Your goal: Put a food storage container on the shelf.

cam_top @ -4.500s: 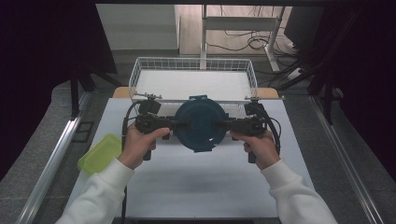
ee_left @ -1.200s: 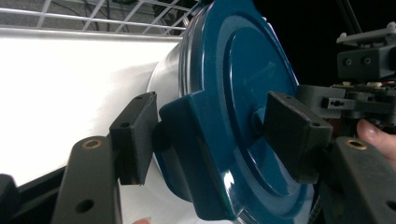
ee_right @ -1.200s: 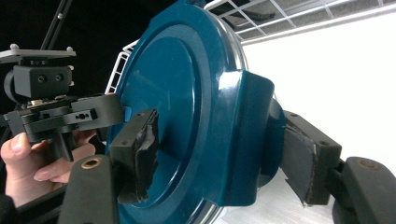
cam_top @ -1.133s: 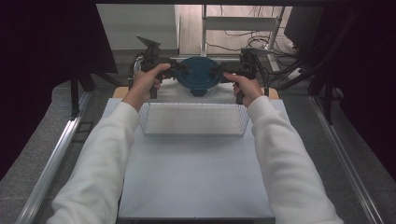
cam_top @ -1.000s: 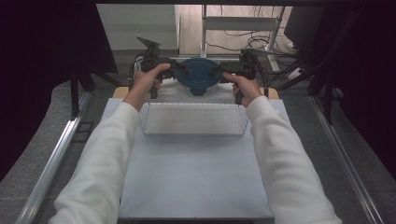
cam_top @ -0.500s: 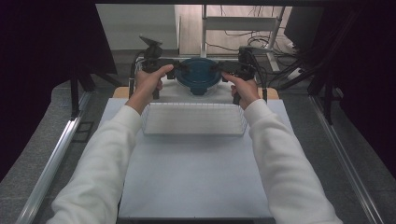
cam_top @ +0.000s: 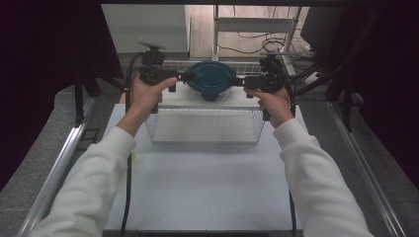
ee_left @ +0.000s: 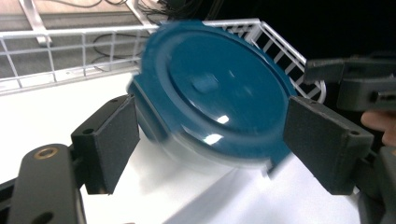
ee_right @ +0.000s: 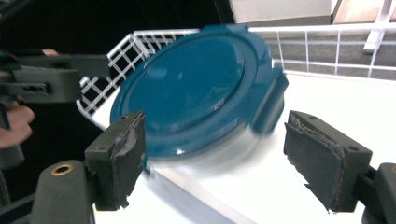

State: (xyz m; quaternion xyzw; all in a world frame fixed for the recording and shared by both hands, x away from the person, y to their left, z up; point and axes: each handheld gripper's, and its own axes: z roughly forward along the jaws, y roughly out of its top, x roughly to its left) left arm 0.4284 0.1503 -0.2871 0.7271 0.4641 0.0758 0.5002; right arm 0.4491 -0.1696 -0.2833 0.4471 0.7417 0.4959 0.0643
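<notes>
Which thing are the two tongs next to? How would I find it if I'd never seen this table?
Look at the far end of the white table, where a white wire basket sits. Inside it, at the far side, rests a round container between the left tongs and right tongs, both open. It is the one round thing with a dark blue lid.

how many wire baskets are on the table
2: one white wire basket mid-table between the forearms, and another wire basket at the far edge, holding the blue-lidded container.

White wire basket (cam_top: pixel 205 140) on the pale table (cam_top: pixel 207 192), cables on the floor (cam_top: pixel 247 42) beyond.
</notes>
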